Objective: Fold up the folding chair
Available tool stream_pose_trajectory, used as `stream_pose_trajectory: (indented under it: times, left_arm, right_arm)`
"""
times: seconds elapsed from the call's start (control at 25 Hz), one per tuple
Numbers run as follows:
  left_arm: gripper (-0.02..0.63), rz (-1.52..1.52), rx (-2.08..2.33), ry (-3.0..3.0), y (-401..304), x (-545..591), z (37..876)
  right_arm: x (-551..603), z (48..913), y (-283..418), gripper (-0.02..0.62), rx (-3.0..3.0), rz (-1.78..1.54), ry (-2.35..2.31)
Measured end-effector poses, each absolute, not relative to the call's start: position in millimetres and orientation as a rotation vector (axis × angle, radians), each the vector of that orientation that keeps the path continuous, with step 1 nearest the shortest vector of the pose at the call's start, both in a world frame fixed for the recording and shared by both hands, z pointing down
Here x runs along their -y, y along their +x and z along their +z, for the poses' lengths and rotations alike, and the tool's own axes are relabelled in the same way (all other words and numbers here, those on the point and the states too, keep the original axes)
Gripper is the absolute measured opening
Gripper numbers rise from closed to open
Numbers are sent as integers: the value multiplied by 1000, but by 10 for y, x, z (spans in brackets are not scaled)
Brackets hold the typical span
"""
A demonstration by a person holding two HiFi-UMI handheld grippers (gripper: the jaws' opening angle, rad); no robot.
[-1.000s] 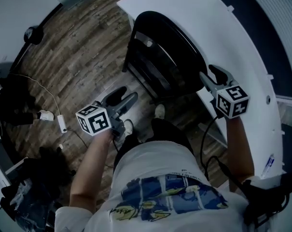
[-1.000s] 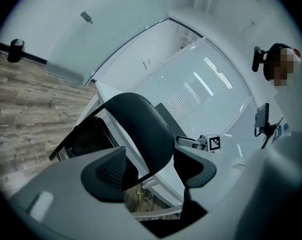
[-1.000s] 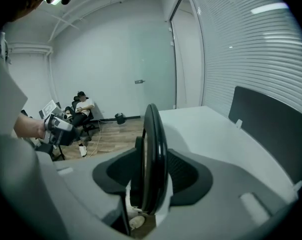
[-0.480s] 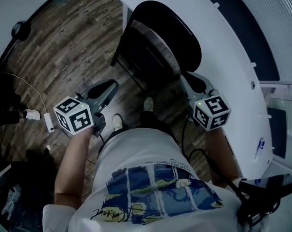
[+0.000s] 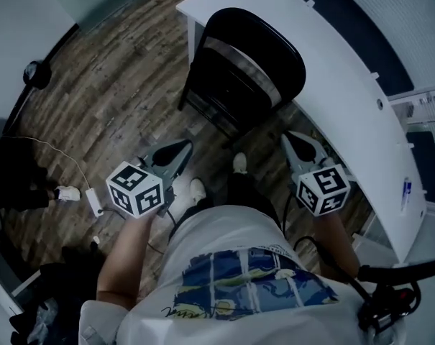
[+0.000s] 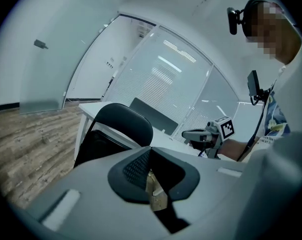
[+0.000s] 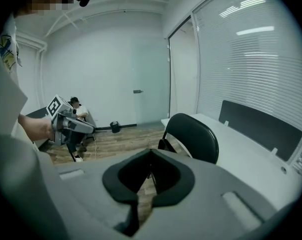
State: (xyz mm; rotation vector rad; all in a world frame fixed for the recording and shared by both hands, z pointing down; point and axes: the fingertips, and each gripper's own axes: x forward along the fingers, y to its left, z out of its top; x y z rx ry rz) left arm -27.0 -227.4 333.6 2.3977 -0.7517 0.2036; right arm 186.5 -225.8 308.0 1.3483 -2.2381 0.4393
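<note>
Now both tongs are clenched w/ nothing between the jaws: L gripper [image 5: 185,147] is low over the wood floor [image 5: 109,85] on the person's left, R gripper [image 5: 290,139] is on the other side beside the white table [image 5: 332,70] — neither touches the chair. Black folding chair [image 5: 239,63] stands upright just ahead of both tips, right at the table's near end, seat panel close under the backrest; whether it's fully flat — can't tell. Person's shoes [image 5: 239,164] are on the floor betw. the two grippers.
</note>
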Motion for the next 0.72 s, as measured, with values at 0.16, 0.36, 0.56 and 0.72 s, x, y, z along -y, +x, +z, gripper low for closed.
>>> stream_pose_trajectory:
  times: [0.16,0.36,0.56,0.72]
  left_arm:
    - [0,232,708,2436,-164,2100,3250]
    - [0,258,713,2476,-26,1887,3131]
    - [0,256,752,2491,154,1566,3007]
    - [0,236,784,2516,413,1251,2871]
  right_arm:
    - [1955,2966,1852,3,2254,425,1369]
    - [1635,2892,1889,3,2287,409,1373]
    - [1267,2808,2062,3,2320,384,1363]
    - [915,2726,2275,3,2347,342,1337]
